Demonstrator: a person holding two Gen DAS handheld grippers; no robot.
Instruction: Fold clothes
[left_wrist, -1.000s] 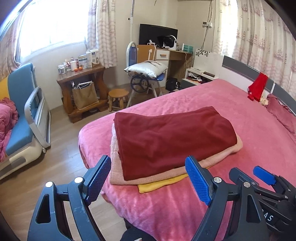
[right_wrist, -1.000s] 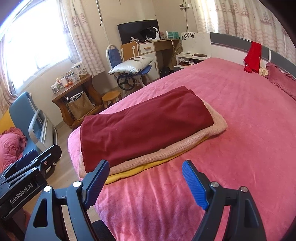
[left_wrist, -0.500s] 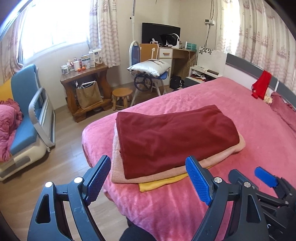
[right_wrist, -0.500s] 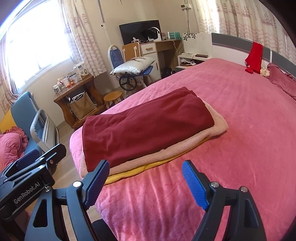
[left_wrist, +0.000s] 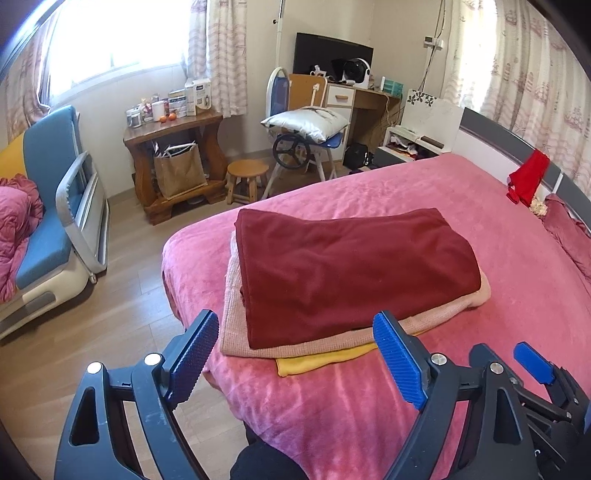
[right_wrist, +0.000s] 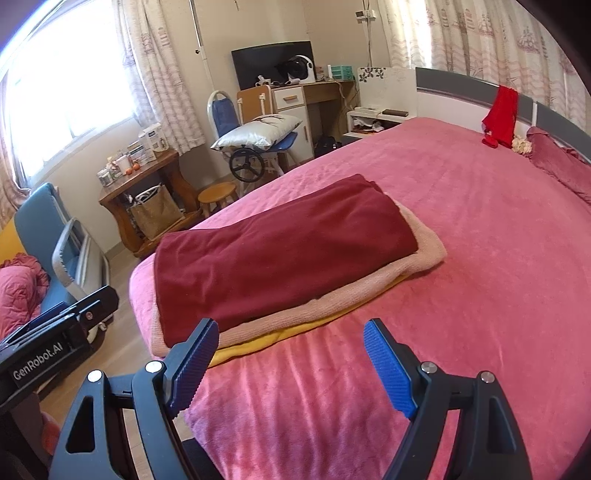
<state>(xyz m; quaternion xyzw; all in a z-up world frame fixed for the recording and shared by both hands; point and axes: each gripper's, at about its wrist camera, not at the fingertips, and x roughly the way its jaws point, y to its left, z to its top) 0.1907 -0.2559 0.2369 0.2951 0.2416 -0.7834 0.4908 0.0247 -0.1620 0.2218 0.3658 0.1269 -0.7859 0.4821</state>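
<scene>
A stack of three folded clothes lies near the corner of the pink bed. On top is a dark red garment, under it a light pink knit, and at the bottom a yellow piece. My left gripper stands open just short of the stack's near edge, nothing between its blue pads. My right gripper is open too, over the bedspread in front of the stack, holding nothing. The right gripper's body shows at the left wrist view's lower right.
A red cloth hangs on the headboard by a pink pillow. Left of the bed are wood floor, a blue armchair, a wooden side table, a small stool and a chair carrying a pillow.
The left wrist view has shifted slightly, so the stack sits a little further right and lower in it. Both grippers stay open and empty; the clothes have not moved.
</scene>
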